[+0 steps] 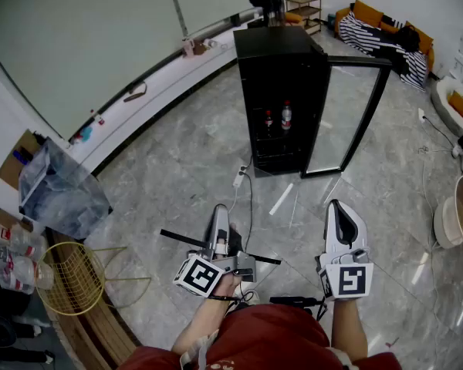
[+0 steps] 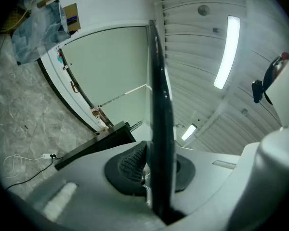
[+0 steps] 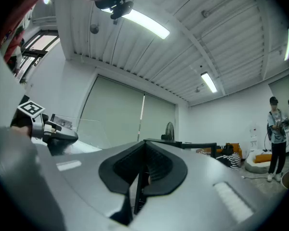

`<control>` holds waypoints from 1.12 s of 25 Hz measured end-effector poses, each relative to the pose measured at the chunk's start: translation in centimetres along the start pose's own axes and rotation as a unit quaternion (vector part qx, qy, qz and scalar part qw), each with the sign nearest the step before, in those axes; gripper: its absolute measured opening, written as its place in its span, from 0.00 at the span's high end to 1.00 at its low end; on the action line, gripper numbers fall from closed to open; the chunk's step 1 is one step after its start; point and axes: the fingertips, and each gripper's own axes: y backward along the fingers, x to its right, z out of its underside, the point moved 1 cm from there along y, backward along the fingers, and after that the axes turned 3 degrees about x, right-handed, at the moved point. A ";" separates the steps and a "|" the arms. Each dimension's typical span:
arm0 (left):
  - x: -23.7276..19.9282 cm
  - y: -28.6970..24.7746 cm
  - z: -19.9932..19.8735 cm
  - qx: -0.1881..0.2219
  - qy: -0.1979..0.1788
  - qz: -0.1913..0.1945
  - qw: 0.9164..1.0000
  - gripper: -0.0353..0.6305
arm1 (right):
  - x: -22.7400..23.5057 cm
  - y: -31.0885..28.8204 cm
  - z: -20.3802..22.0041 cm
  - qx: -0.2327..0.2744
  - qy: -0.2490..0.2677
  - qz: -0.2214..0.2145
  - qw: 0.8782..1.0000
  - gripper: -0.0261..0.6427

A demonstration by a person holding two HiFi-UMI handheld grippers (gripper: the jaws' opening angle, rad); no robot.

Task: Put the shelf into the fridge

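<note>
I have the left gripper (image 1: 220, 220) clamped on the shelf (image 1: 181, 240), its pads tight on the dark edge strip, so the clear pane hangs low at my 7 o'clock, well short of the fridge (image 1: 282, 60). In the left gripper view that strip (image 2: 159, 105) stands on edge straight up through the jaws, which I judge keeps the pane slim for sliding in. The right gripper (image 1: 341, 218) sits at my 5 o'clock with its jaws drawn together and nothing between them that I can see; I reckon it is free to steady the far side. The fridge stands at 12 o'clock, with its door (image 1: 363, 122) swung open toward 1 o'clock to leave the cavity clear. I count one shelf, one fridge and two bottles (image 1: 268, 121) inside.
</note>
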 end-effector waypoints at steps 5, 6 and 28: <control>-0.8 0.3 -1.1 0.001 -0.004 0.002 1.000 0.92 | -1.0 -0.5 -0.1 0.000 0.003 0.007 1.000 0.96; -1.0 0.3 -1.3 0.000 -0.005 0.002 1.000 0.92 | -1.2 -0.6 -0.1 -0.003 0.002 0.011 1.000 0.96; -6.2 -0.7 -3.8 -0.045 0.009 0.005 0.999 0.92 | -6.1 -2.3 1.3 -0.031 0.003 0.050 0.998 0.96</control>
